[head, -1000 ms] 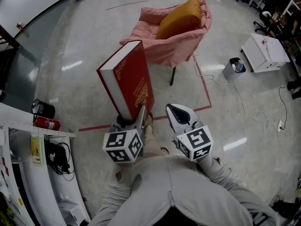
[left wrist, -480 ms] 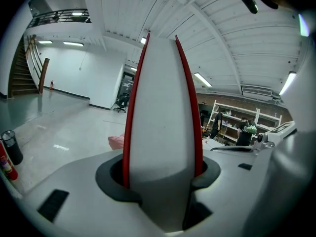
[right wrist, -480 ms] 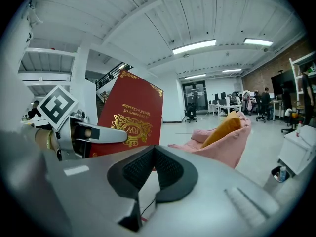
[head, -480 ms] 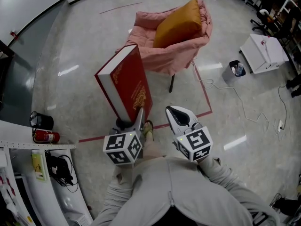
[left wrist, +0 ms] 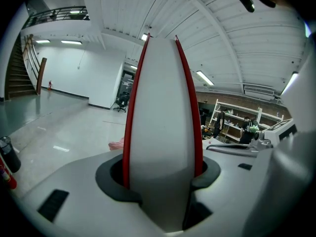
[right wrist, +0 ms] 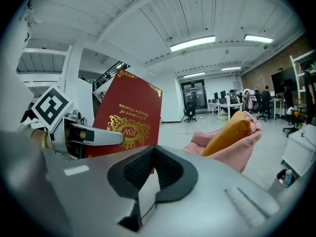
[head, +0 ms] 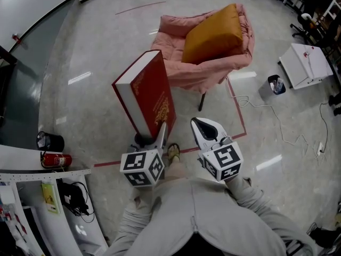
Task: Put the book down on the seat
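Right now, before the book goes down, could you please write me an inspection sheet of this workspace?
Surface: glossy grey floor with red tape lines.
Job's things: red book tilted on end in the air, short of the pink chair; orange cushion lies on the chair.
Clutter: fire extinguisher, black bin, small bin, white box.
Grippers: left hand-held gripper clamps the book's lower end; right hand-held gripper shut, empty.
Cables: white cable on the floor right of the chair.
Surroundings: open hall; desks and people far off.
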`<state>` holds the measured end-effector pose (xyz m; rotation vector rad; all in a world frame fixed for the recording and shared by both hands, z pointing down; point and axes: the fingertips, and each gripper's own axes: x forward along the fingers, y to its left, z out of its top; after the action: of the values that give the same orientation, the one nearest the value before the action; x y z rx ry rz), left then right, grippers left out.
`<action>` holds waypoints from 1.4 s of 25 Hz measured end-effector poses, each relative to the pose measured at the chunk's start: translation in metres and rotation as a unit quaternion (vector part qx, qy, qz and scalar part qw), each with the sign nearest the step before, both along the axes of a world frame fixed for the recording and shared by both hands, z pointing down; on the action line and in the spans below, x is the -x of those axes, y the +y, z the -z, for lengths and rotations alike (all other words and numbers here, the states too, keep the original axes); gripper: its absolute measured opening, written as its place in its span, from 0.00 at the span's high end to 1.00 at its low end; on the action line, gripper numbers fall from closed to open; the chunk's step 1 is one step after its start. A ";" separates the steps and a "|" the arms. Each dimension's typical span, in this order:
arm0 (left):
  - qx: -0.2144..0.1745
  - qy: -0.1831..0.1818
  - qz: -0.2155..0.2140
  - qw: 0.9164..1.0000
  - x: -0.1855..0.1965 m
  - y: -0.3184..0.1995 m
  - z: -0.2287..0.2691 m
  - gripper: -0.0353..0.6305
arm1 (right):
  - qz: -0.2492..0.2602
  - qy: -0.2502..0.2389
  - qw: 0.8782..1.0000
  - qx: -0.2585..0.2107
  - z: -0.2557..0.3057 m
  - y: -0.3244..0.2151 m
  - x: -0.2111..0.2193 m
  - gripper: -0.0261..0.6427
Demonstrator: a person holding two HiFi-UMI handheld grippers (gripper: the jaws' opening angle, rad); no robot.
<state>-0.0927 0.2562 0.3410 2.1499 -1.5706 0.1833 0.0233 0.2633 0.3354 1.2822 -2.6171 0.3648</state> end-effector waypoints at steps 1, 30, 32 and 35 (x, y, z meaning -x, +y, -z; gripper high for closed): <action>0.001 0.000 -0.002 1.000 0.002 -0.007 0.000 0.58 | -0.002 0.001 1.000 0.001 0.000 -0.008 0.002 0.96; 0.023 -0.002 -0.047 0.999 0.056 -0.182 -0.020 0.58 | -0.022 0.020 1.000 0.006 -0.009 -0.176 0.068 0.96; 0.023 -0.002 -0.050 0.999 0.058 -0.191 -0.021 0.58 | -0.024 0.020 0.999 0.006 -0.009 -0.185 0.071 0.96; 0.024 -0.001 -0.054 0.998 0.060 -0.202 -0.022 0.58 | -0.026 0.022 0.999 0.008 -0.010 -0.195 0.074 0.96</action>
<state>-0.1525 0.0539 0.3629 2.1993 -1.4367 0.2561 -0.0505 0.0680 0.3452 1.3407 -2.5425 0.3610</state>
